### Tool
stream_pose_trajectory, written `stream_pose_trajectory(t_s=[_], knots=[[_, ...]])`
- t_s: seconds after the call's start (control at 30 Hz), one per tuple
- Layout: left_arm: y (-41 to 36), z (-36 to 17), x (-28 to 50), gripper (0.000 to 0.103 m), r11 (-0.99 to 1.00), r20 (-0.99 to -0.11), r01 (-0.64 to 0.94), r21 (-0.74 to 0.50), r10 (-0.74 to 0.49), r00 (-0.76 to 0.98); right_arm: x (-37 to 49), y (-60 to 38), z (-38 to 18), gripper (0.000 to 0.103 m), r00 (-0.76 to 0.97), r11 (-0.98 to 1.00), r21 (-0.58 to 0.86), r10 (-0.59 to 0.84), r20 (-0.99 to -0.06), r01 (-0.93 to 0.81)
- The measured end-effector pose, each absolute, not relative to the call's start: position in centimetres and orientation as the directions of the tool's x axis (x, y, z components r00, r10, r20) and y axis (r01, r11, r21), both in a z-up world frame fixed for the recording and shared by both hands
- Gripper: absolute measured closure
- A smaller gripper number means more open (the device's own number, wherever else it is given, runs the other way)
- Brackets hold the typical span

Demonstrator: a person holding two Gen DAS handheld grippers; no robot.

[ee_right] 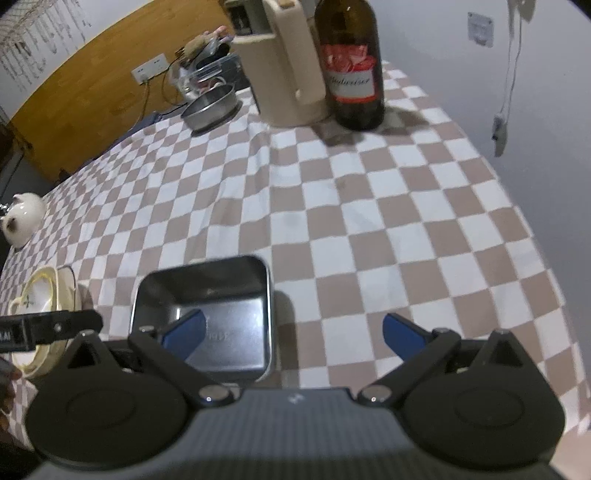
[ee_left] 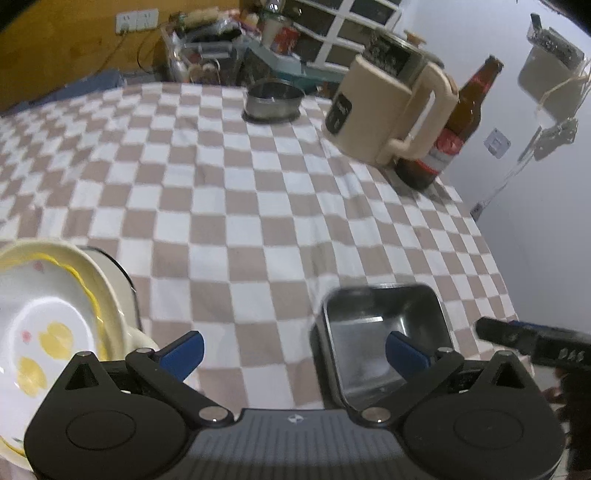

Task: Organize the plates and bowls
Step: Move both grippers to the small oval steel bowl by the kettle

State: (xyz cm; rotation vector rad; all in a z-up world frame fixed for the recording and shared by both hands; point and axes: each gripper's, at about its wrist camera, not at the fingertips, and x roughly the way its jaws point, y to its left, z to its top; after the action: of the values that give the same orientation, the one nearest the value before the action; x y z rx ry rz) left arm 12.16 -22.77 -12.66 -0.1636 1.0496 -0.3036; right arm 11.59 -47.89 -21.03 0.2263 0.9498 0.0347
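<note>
Stacked cream ceramic plates and bowls (ee_left: 44,332), the top one white inside with yellow flower prints and a yellow rim line, sit at the near left edge of a table covered with a brown-and-white checked cloth (ee_left: 236,192). Just to their right, with a strip of cloth between, rests a square stainless-steel dish with rounded corners (ee_right: 207,317), empty and upright. The left gripper (ee_left: 293,349) hangs above the cloth between the stack and the steel dish, its blue-tipped fingers (ee_left: 184,350) spread wide apart with nothing between them. The right gripper (ee_right: 293,332) hangs over the steel dish's right side, its blue fingertips (ee_right: 402,334) likewise spread wide and holding nothing; its left finger shows in front of the dish's interior and the right one over bare cloth. At the far side of the table stand a round shallow steel bowl (ee_left: 273,99), a beige plastic electric kettle (ee_left: 391,110) and, touching or just beside the kettle, a brown glass beer bottle with a red label (ee_right: 351,66). A small white ceramic teapot (ee_right: 22,218) sits near the table's left edge in the right wrist view. Behind the table are a wooden wall panel with sockets (ee_left: 136,20) and a cluttered shelf.
</note>
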Motion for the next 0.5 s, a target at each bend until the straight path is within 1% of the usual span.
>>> stream_pose_trajectory(t_s=[0.23, 0.37, 0.5], knots=[[-20.6, -10.1, 13.5, 0.000, 0.944, -0.790, 0.155, -0.291, -0.328, 0.518, 12.7, -48.1, -17.0, 0.001, 0.654, 0.981, 0.181, 0.094, -0.750, 0.066], [-20.1, -8.3, 14.7, 0.000, 0.955, -0.781, 0.175, -0.241, -0.298, 0.549, 14.2, -47.9, -15.1, 0.001, 0.688, 0.985, 0.165, 0.090, -0.720, 0.043], [-19.3, -6.7, 16.2, 0.000, 0.955, -0.754, 0.176, -0.238, -0.296, 0.587, 16.4, -47.5, -13.3, 0.001, 0.722, 0.989, 0.145, 0.084, -0.687, 0.023]])
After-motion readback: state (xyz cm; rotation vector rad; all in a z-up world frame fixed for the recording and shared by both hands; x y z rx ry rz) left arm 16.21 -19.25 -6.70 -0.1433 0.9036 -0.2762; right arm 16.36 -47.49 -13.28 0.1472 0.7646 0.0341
